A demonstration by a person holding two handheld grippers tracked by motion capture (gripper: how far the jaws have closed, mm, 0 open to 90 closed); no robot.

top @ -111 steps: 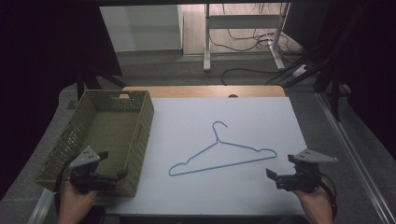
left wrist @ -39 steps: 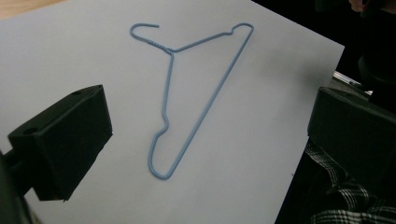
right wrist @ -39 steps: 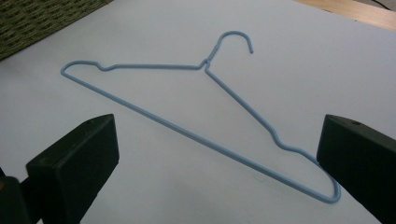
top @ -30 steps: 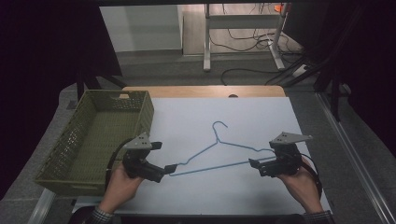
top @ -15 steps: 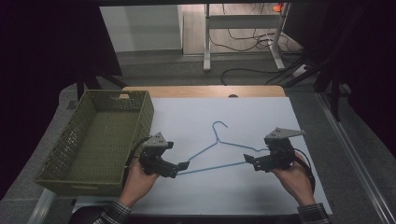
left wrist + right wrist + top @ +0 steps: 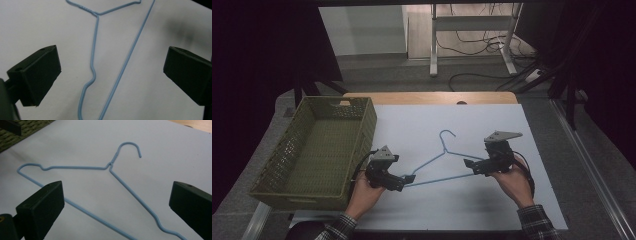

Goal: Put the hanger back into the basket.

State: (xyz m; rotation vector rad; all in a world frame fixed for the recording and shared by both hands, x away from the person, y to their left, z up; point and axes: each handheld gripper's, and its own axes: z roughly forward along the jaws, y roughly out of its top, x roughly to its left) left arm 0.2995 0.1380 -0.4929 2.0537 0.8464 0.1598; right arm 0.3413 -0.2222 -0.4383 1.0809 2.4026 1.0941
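Hanger (image 6: 438, 163) of thin blue wire is seen lying flat on the white table surface (image 6: 492, 125), hook pointing away from the person. Left gripper (image 6: 408, 179) is held at the hanger's left corner, jaws spread wide; in the left gripper view the wire (image 6: 105, 75) runs up between the two black jaws, untouched by either. Right gripper (image 6: 467, 163) is held at the hanger's right corner, likewise spread apart; in the right gripper view the hanger (image 6: 110, 167) is framed between its jaws, with nothing clamped. Each tool is carried in a hand, a plaid cuff (image 6: 537, 222) showing at the right wrist. Green mesh basket (image 6: 307, 150) is set at the table's left edge, just beside the left gripper. Wooden board (image 6: 427, 97) is noted along the far edge. Beyond, grey floor, white desk legs (image 6: 472, 35) and loose cables (image 6: 492, 75) are visible; the room is dark at both sides.
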